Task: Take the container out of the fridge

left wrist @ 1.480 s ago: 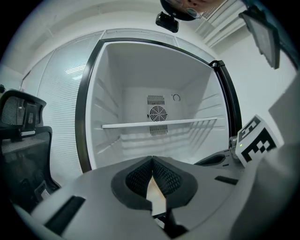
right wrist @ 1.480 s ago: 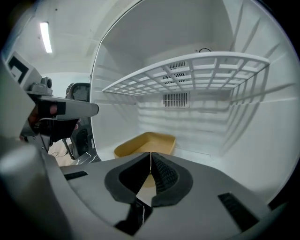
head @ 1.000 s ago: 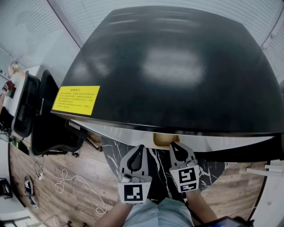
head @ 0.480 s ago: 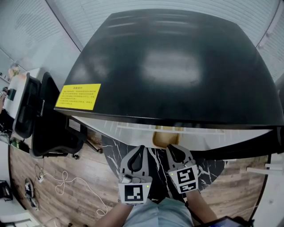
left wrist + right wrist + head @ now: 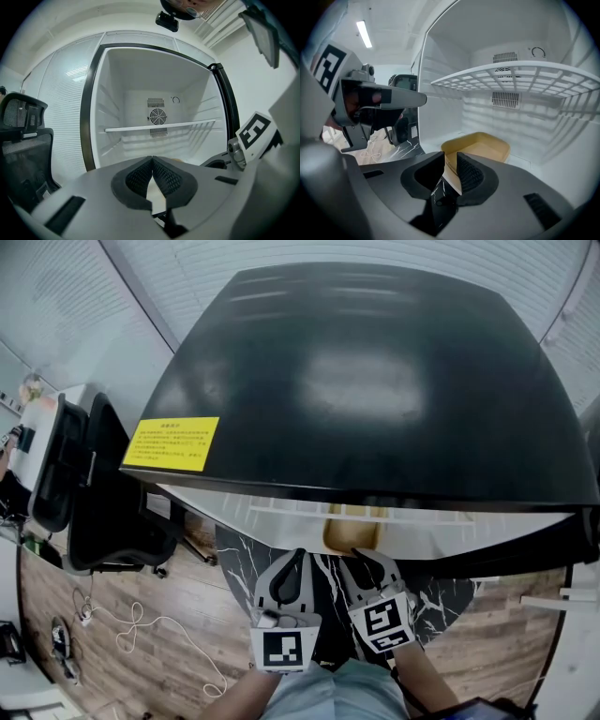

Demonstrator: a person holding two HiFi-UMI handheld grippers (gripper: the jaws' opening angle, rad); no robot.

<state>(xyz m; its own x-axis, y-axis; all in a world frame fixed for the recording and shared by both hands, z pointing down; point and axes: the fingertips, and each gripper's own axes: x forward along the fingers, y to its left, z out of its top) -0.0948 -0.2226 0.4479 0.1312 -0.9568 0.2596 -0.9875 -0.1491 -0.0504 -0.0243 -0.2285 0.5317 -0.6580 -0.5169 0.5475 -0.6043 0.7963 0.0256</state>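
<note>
The tan container [image 5: 480, 145] sits on the white floor of the open fridge [image 5: 375, 381]; the head view shows it under the fridge's black top edge [image 5: 354, 526]. My right gripper [image 5: 450, 157] reaches to its near rim. Its jaws have just been opening, and the container's near wall shows in the gap between them without the pads pressing on it. In the head view the right gripper [image 5: 364, 559] sits just below the container. My left gripper [image 5: 153, 159] is shut with nothing in it, held outside the fridge beside the right one [image 5: 292, 563].
A white wire shelf [image 5: 520, 75] spans the fridge above the container. A black office chair [image 5: 103, 502] stands to the left of the fridge. A white cable [image 5: 141, 615] lies on the wooden floor. A yellow label [image 5: 169, 443] is stuck on the fridge top.
The right gripper has shifted a little to the left and rolled, its marker cube now tilted. More of the container and the fridge's inside shows. The left gripper has not moved.
</note>
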